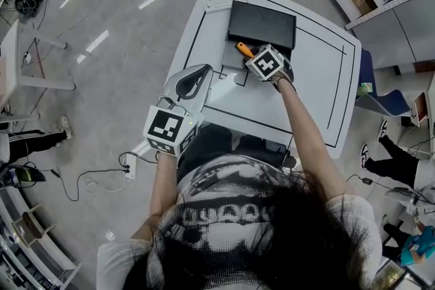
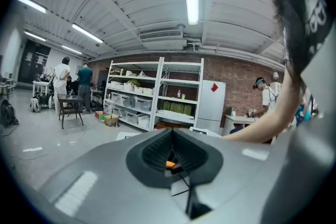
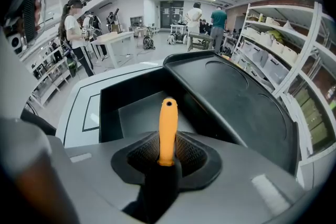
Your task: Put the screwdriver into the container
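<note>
**Grip state.** Your right gripper (image 3: 167, 159) has its jaws closed on the screwdriver (image 3: 168, 131). The pads clamp the lower end of the orange handle, so the handle end with the hanging hole projects forward beyond the jaws. Gripping it there appears to leave most of the handle free to enter the box first.

**Position of the work.** The screwdriver is not yet inside. It hangs tilted downward, just above the near wall of the container (image 3: 107, 107), and points into the open grey interior. The lid (image 3: 236, 97) is swung back to one side, which leaves the opening clear for entry from above.

**Idle side.** Your left gripper (image 1: 192, 80) has its jaws together on nothing. It sits at the near edge of the desk (image 1: 319, 78), well apart from the container, probably so that it does not obstruct the right gripper.

**Count.**
- Screwdrivers: one
- Containers: one, with one lid
- Grippers: two
- Desks: one
</note>
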The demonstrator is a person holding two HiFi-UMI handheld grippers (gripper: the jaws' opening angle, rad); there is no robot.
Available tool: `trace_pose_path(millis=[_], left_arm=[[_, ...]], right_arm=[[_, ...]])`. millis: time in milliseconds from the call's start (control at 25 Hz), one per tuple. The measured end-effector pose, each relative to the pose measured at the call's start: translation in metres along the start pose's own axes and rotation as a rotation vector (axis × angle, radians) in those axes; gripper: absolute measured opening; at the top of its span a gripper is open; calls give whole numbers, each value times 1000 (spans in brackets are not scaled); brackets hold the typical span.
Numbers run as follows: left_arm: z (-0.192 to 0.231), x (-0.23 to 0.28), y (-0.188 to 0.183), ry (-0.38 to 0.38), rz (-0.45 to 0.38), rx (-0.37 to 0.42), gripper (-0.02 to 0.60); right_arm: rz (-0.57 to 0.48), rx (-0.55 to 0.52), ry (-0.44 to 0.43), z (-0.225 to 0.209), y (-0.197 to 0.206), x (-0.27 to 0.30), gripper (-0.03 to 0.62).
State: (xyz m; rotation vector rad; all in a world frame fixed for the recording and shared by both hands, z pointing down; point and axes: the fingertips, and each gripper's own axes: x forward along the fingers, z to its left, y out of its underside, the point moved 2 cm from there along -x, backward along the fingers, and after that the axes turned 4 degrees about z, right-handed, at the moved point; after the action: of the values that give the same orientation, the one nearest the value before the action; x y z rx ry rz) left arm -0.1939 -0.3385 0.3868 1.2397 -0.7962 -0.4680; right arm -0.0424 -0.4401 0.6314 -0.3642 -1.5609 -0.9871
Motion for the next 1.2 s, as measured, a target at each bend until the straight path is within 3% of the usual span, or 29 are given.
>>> trace_pose_path(millis=[400, 720, 1200], left_arm=[[9, -1, 3, 16, 6, -3, 0], [7, 5, 2, 55, 13, 1, 0], [-12, 21, 8, 157, 36, 5, 0]], right_arm=[[-68, 94, 25, -9, -8, -12, 127], [-232, 170, 41, -4, -20, -66, 126], [-458, 311, 70, 38, -7, -148, 110]])
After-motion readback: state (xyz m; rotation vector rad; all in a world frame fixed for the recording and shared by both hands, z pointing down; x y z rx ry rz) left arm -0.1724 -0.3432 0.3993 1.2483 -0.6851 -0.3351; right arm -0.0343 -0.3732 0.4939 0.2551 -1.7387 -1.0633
